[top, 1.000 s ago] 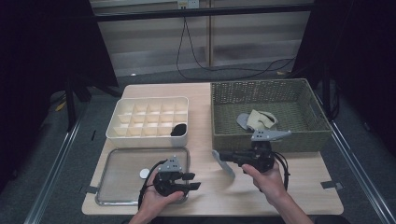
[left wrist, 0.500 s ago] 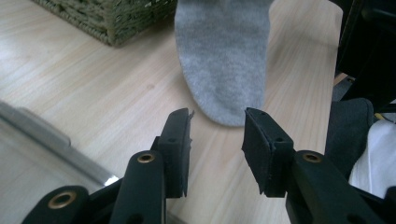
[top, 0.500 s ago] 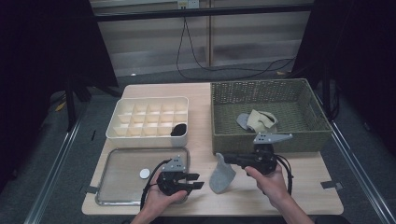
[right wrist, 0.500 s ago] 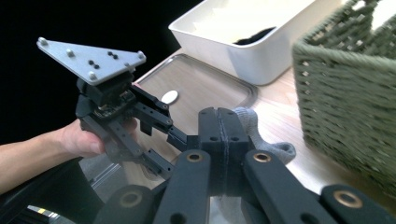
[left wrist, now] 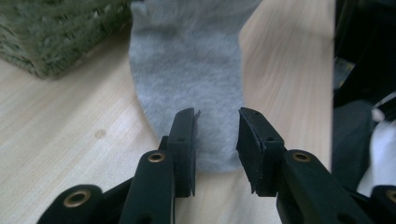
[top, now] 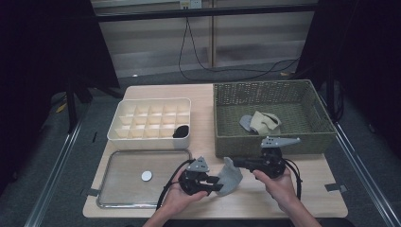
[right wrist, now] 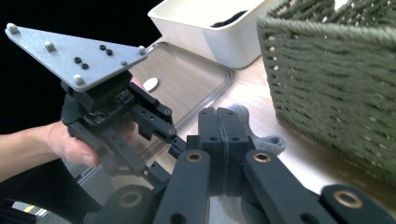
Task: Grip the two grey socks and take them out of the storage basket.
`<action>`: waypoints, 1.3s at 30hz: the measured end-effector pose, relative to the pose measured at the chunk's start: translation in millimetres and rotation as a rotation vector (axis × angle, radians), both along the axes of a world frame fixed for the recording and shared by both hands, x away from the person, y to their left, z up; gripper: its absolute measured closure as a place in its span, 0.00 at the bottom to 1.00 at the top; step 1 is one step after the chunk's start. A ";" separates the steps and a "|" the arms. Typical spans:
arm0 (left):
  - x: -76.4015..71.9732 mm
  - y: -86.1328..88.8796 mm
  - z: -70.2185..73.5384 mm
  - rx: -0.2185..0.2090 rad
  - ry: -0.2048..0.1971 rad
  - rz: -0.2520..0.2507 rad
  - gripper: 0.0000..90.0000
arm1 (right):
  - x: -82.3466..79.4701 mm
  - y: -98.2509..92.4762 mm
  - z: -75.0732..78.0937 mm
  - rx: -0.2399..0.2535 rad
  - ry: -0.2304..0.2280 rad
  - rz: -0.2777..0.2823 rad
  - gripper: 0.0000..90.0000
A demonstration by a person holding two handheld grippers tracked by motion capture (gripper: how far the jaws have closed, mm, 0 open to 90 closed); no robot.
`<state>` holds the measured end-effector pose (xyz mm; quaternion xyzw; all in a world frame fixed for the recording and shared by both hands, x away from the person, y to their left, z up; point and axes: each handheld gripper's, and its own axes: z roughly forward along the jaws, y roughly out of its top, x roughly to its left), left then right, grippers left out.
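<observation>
Compared with the high view a second earlier, the grey sock (top: 229,176) now hangs lower, its free end reaching the table (top: 302,198) in front of the woven basket (top: 283,101). The left gripper (top: 215,183) has shifted rightward from the edge of the metal tray (top: 127,161) to the sock's lower end. The right gripper (top: 235,163) has come down a little and remains clamped on the sock's upper edge.

In the right gripper view its two jaws stand pressed together with a thin line of grey fabric between the pads (right wrist: 219,140). In the left gripper view, the left gripper (left wrist: 217,140) has its jaws on either side of the sock's rounded lower end (left wrist: 191,79); they have just been closing, yet a gap remains and the pads do not press the cloth.

The sock's top is cut off by the upper frame edge in the left gripper view. In the right gripper view most of the sock is hidden behind the jaws. A dark item (top: 181,131) in a compartment of the white divided box (top: 146,137) is too small to identify, as is the pale round object (top: 147,176) on the tray. Further cloth pieces (top: 259,122) lie in the basket; their number cannot be told.
</observation>
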<state>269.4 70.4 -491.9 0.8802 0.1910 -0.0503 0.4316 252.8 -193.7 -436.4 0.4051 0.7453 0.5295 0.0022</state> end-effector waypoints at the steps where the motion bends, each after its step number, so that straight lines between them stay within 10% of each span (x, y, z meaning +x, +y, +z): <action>1: 0.2 0.7 -0.6 0.012 0.004 -0.002 0.75 | -1.3 -1.5 -1.9 0.000 0.005 -0.004 1.00; 10: -3.9 -5.5 -6.1 0.064 -0.014 -0.019 0.66 | -8.1 -19.6 -16.9 -0.041 0.037 -0.039 1.00; 30: -3.5 5.5 -0.7 0.036 -0.025 0.007 0.76 | -25.6 -49.0 -37.6 -0.116 0.089 -0.119 0.95; 39: -3.0 7.0 -2.6 0.054 -0.021 0.011 0.78 | -20.9 -34.7 -45.5 -0.163 0.105 -0.056 0.91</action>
